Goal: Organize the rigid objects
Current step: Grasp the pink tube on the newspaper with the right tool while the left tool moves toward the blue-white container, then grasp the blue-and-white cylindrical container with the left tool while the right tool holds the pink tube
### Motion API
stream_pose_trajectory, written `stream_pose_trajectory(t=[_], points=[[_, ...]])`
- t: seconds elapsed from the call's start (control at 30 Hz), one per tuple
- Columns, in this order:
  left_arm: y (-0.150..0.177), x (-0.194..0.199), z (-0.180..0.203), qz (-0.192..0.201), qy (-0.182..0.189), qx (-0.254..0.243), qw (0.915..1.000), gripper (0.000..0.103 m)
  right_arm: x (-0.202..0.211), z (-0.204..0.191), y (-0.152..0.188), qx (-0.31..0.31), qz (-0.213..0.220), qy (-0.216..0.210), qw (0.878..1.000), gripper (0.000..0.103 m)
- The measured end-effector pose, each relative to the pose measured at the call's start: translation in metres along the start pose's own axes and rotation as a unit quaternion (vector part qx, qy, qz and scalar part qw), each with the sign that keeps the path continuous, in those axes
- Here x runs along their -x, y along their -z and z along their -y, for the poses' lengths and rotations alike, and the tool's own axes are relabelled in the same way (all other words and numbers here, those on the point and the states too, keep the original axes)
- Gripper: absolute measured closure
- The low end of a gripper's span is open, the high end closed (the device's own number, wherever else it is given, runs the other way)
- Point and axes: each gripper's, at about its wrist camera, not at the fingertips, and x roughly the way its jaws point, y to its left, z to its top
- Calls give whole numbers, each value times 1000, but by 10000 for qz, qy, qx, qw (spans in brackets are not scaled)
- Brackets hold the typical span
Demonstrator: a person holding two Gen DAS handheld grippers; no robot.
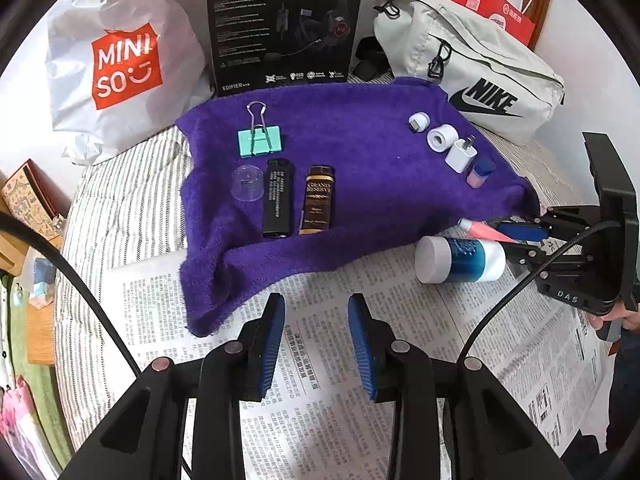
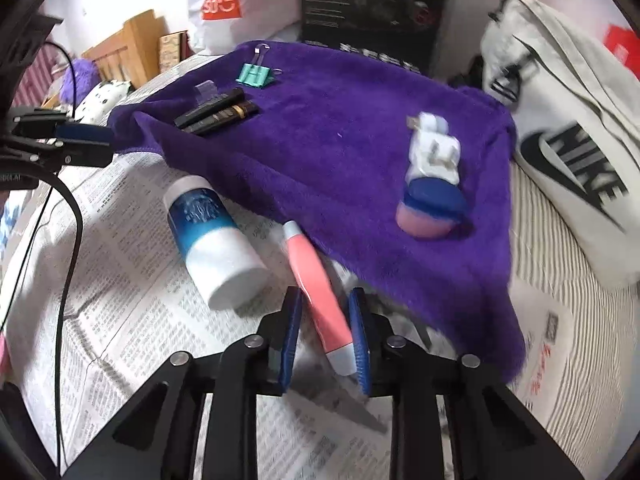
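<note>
Purple towel [image 1: 352, 160] spread over newspaper [image 1: 320, 360] on striped bed. Blue-and-white bottle [image 1: 460, 260] lying on newspaper just off towel's near right edge. Left tongs [image 1: 316, 344] apart, gripping nothing, hovering above newspaper near towel's near edge. Right tongs [image 2: 326, 336] around pink pen [image 2: 320, 300], which touches the right pad, gap on the left; cannot tell if clamped. On towel left: black lighter [image 1: 277, 198], brown bottle [image 1: 318, 200], teal binder clip [image 1: 260, 140]. On towel right: white charger [image 1: 462, 155], pink-and-blue sharpener [image 1: 480, 174].
</note>
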Motion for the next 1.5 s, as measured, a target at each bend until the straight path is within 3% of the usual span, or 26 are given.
stream_pose_trajectory(t=[0.3,0.73,0.83,1.03,1.2,1.5], points=[[3,-2,10,44,189,-80,9998,70,22,19,36,-634,-225,133,9976,86],[4,6,22,165,387,-82,9991,67,23,19,35,-701,-157,86,9974,88],[-1,6,35,244,612,-132,9977,55,35,28,46,-971,-92,113,9952,88],[-9,1,72,333,599,-422,9968,39,60,44,66,-1311,26,323,9908,88],[-17,-10,90,227,423,-439,9979,31,73,56,79,-1520,122,371,9876,88],[-20,-37,114,-63,231,-384,9990,31,81,72,97,-1707,162,353,9846,88]])
